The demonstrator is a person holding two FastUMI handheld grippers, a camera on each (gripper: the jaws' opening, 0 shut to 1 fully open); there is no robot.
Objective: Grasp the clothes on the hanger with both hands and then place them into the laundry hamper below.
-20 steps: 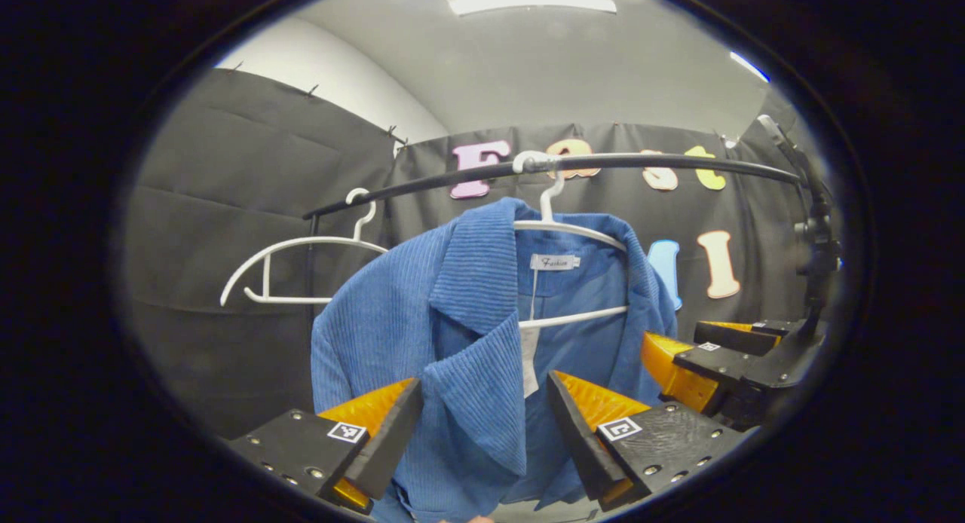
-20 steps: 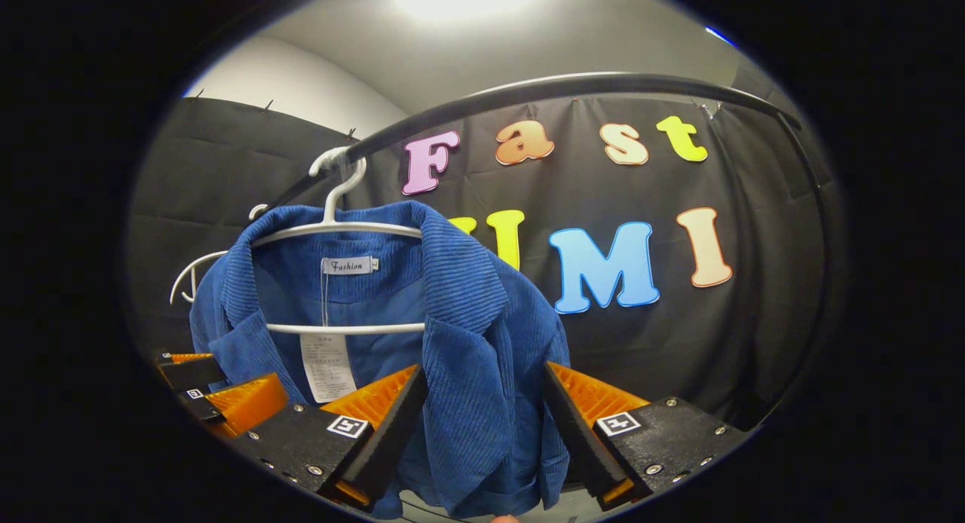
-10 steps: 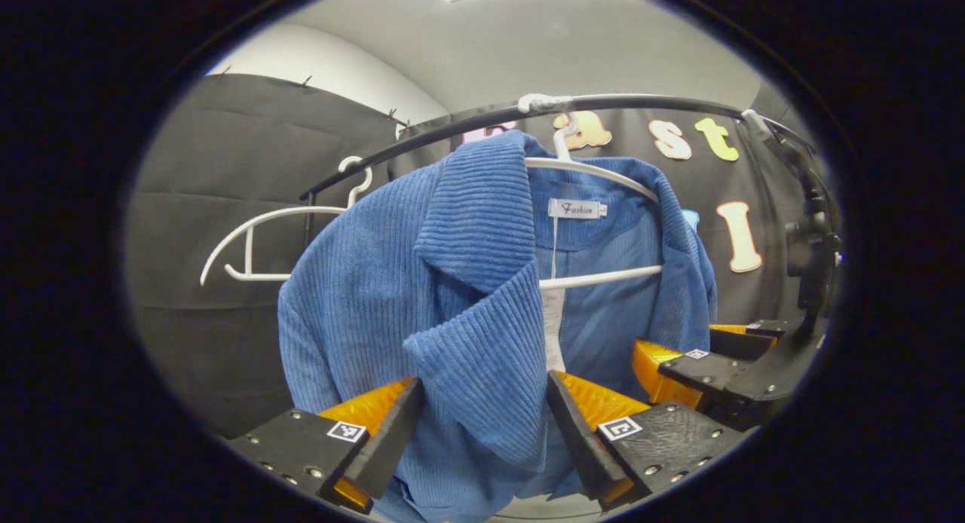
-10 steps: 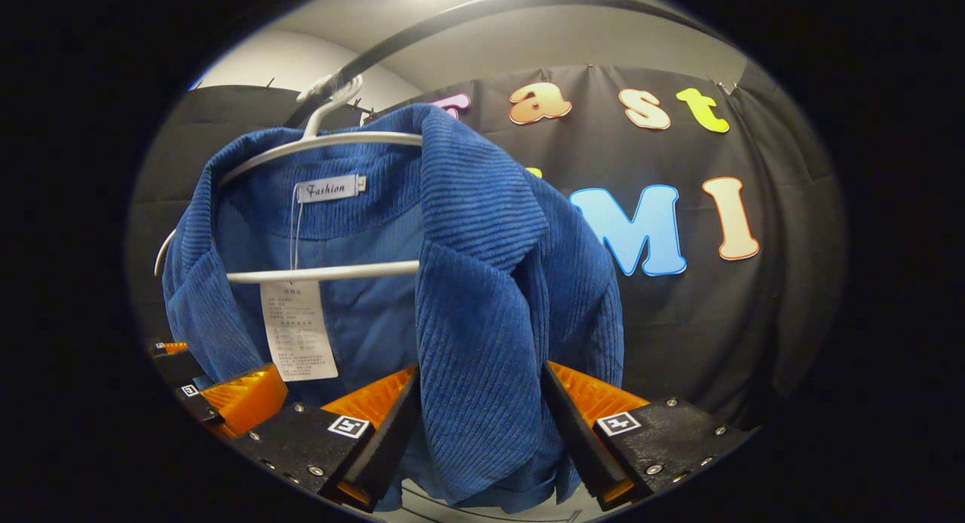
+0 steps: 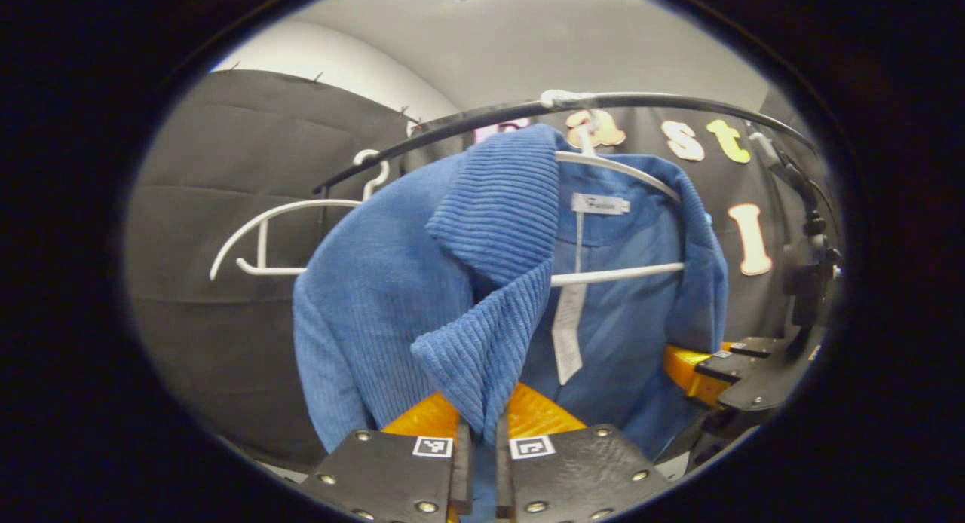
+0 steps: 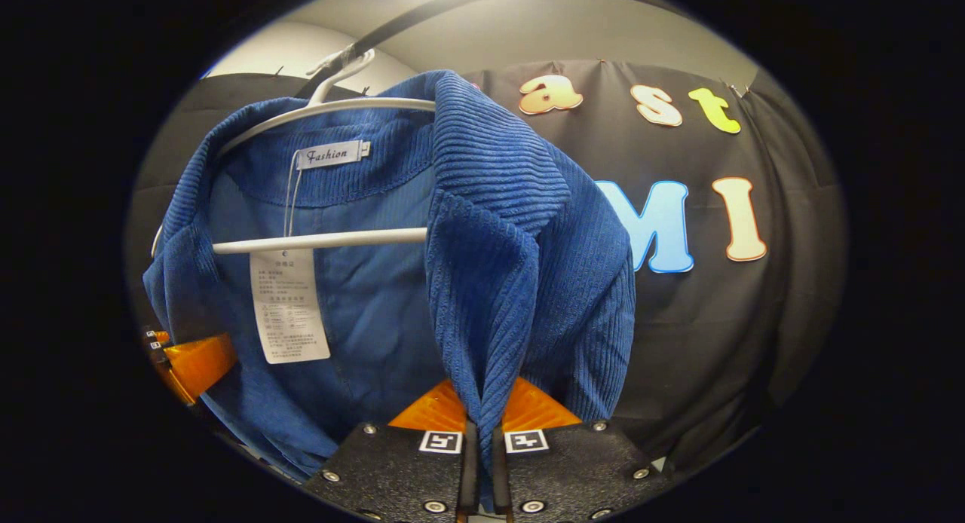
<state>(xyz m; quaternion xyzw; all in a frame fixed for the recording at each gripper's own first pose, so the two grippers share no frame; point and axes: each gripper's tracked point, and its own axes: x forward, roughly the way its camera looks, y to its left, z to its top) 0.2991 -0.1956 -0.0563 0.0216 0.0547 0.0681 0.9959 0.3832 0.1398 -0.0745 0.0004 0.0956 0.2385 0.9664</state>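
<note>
Both pairs of fingers, wide apart half a second ago, are now clamped on cloth: the left gripper (image 5: 481, 440) pinches one lapel of the blue corduroy jacket (image 5: 377, 282) at lower centre of the left gripper view, the right gripper (image 6: 482, 440) the other lapel. The grasp looks made; next comes lifting the jacket off the white plastic hanger (image 6: 317, 240), which hangs from the black rail (image 5: 678, 101) at the top. An empty white hanger (image 5: 256, 233) hangs at left. The collar may snag.
</note>
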